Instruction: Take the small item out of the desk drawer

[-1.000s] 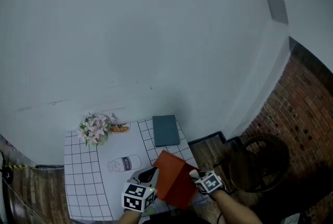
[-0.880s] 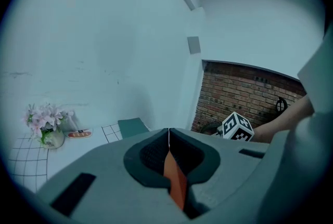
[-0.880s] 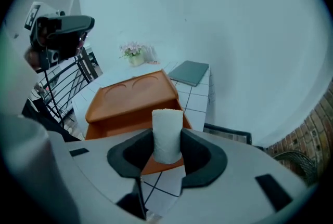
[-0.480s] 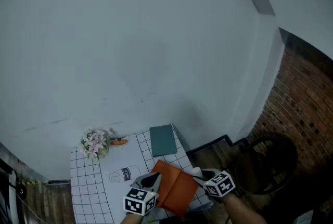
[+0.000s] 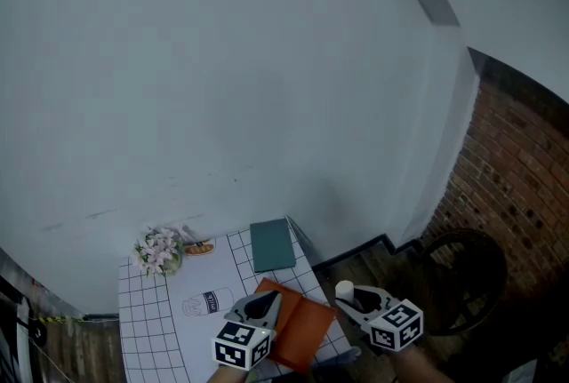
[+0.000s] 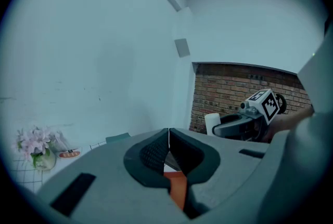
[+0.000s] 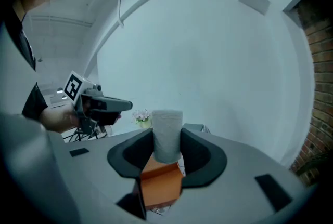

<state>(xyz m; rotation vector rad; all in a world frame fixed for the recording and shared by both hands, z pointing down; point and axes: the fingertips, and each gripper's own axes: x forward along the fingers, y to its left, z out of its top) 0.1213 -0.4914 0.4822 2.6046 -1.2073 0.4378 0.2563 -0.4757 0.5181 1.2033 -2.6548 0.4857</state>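
A small white cylinder (image 7: 166, 132) stands upright between my right gripper's (image 7: 167, 141) pads, which are shut on it. In the head view that cylinder (image 5: 344, 289) is held off the table's right edge, clear of the orange desk drawer box (image 5: 298, 332). The right gripper (image 5: 350, 298) is to the right of the box. My left gripper (image 5: 264, 307) hovers over the box's left side, its jaws (image 6: 168, 134) shut with nothing between them. The orange box (image 7: 161, 184) shows below the right jaws.
A white grid-patterned tablecloth (image 5: 151, 319) covers the table. A pink flower bunch (image 5: 158, 251) and a small bread-like item (image 5: 197, 247) sit at its back left, a teal book (image 5: 271, 245) at the back right. A brick wall (image 5: 516, 212) and a dark round chair (image 5: 462, 279) are to the right.
My right gripper has drawn away to the right from the orange box, carrying the white cylinder. The head view has tilted upward; the left gripper stays by the box.
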